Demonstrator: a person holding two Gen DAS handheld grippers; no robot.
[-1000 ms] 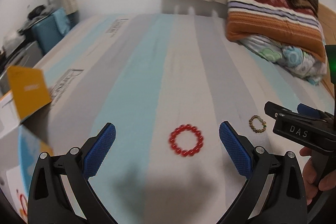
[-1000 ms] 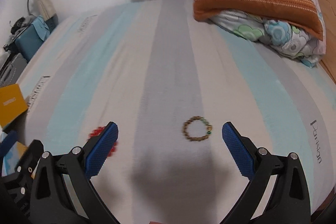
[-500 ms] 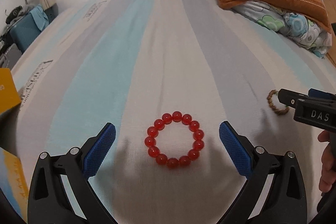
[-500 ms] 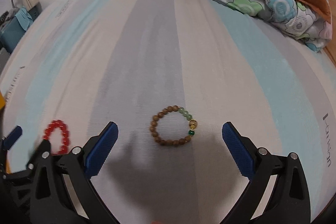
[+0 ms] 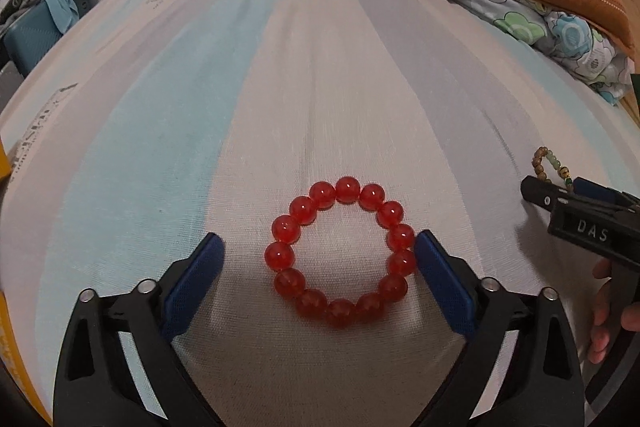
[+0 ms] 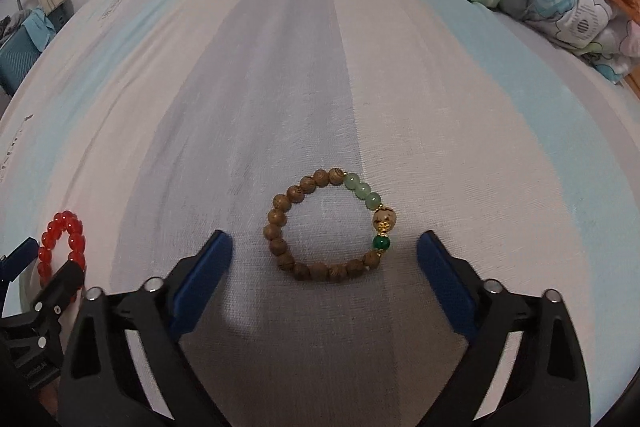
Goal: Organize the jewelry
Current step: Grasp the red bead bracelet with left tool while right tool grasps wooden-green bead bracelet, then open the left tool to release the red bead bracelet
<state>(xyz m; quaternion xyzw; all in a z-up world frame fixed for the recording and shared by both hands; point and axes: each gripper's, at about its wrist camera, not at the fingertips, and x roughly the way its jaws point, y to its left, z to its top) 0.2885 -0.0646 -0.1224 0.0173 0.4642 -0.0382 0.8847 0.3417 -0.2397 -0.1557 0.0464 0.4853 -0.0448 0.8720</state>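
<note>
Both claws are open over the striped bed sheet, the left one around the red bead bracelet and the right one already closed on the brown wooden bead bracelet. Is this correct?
Not quite. In the right wrist view the right claw is open too: its blue pads stand apart from the brown wooden bead bracelet on the striped bed sheet. The left claw is open around the red bead bracelet, as you say.

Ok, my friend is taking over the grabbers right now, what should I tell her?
Left tool: open and empty, low over the red bead bracelet; its right pad looks right against the beads, the left pad is apart.
Right tool: open and empty, with the brown and green bead bracelet lying between its pads, touching neither.
Both bracelets lie flat on the striped bedsheet, the red one to the left.
Done: nothing picked up yet.
Left: probably close on each bracelet, lift it and put it away.
</note>
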